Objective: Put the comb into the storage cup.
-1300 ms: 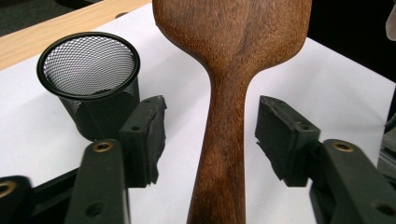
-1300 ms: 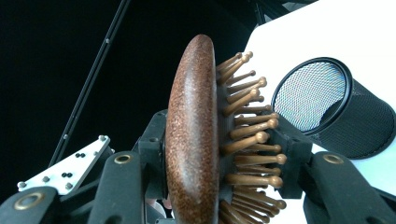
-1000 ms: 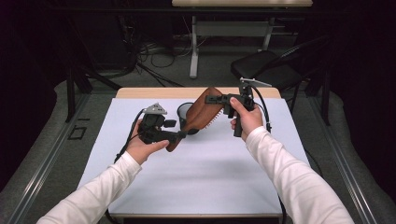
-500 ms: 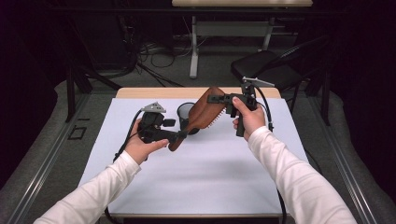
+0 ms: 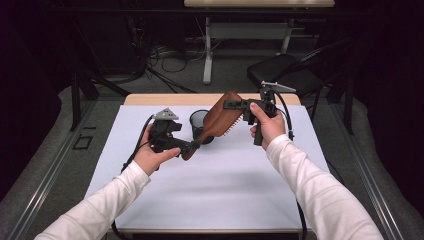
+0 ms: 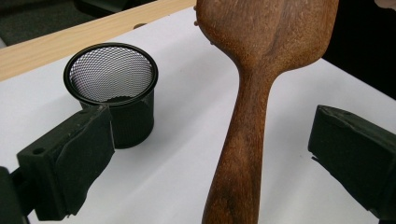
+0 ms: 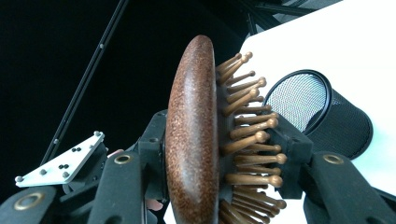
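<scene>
A brown wooden hairbrush [image 5: 220, 117] hangs tilted above the white table, bristles facing down and to the right. My right gripper [image 5: 234, 105] is shut on the brush head [image 7: 191, 135], one jaw on the smooth back and one among the bristles. My left gripper [image 5: 192, 146] is at the handle's lower end. Its jaws have just been opening: in the left gripper view the handle [image 6: 243, 140] stands between the two pads [image 6: 79, 158], touching neither. A black mesh cup [image 5: 199, 122] stands upright on the table just behind the brush.
The white table surface [image 5: 200, 200] reaches toward the person, with a wooden strip [image 5: 150, 99] along its far edge. A dark chair [image 5: 285, 75] and cables lie on the floor beyond. The mesh cup [image 6: 112, 88] sits close to the left gripper's left jaw.
Both hands and the brush stay where they were. The left gripper's jaws have spread away from the handle.
</scene>
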### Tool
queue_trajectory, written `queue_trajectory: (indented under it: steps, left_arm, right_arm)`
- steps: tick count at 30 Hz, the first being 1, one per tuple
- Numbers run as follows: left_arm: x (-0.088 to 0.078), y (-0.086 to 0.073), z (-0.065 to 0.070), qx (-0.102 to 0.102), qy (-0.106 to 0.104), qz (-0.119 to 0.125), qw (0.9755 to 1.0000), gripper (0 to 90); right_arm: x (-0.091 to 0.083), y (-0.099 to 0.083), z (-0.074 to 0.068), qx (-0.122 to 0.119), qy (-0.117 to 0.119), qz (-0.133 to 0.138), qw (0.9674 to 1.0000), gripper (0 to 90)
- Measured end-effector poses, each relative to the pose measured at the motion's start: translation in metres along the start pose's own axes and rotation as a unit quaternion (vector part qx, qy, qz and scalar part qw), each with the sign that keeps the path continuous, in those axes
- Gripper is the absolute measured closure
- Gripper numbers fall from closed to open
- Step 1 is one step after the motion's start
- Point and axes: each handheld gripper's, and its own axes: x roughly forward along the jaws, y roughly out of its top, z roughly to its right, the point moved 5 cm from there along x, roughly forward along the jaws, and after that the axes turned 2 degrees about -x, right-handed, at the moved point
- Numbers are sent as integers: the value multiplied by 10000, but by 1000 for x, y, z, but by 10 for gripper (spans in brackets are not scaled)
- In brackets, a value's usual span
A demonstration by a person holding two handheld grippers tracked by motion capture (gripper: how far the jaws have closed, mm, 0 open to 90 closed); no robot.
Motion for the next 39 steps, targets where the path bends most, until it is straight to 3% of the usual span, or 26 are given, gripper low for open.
queue_trajectory:
  steps: [10, 30, 39]
  left_arm:
    - [-2, 4, 0, -148, 94, 96, 9998, 4]
    - [-4, 5, 2, 79, 59, -68, 9999, 4]
    - [-5, 4, -2, 127, 207, -59, 9997, 5]
  right_arm:
    - [-1, 2, -3, -24, -30, 26, 10000, 487]
    - [-1, 7, -2, -35, -95, 58, 9999, 487]
    - [-2, 15, -7, -104, -144, 152, 9997, 486]
